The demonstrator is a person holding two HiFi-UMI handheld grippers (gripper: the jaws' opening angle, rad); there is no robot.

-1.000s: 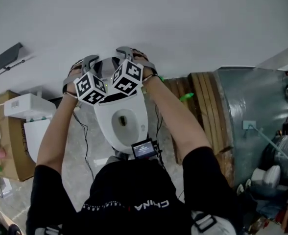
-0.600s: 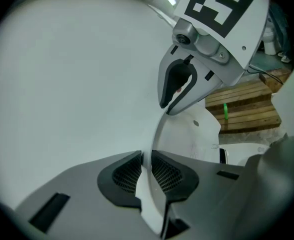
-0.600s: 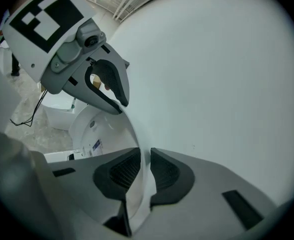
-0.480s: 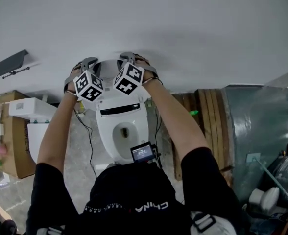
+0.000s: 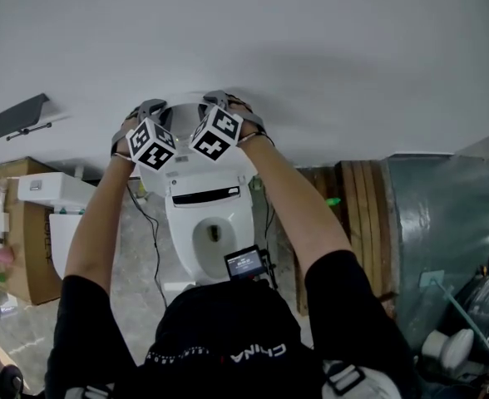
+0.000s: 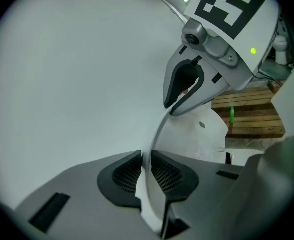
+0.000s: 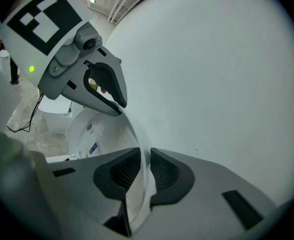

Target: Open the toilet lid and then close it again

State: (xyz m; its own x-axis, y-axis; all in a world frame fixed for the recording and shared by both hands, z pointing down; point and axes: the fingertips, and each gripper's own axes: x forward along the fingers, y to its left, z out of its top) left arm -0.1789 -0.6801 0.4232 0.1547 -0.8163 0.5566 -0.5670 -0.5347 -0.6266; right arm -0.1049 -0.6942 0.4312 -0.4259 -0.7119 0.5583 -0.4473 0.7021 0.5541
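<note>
At upper centre of the head view, the left gripper (image 5: 150, 109) and right gripper (image 5: 218, 100) each clamp the rim of the raised toilet lid (image 5: 183, 113). Below it, the toilet bowl (image 5: 186, 223) lies uncovered.

The head camera is looking steeply down over both arms at the toilet (image 5: 232, 214), while each gripper camera is sitting close behind its jaws, facing the edge of the raised lid (image 6: 197, 139), the left one also catching the right gripper (image 6: 173, 106), the right one the left gripper (image 7: 120, 104).
</note>
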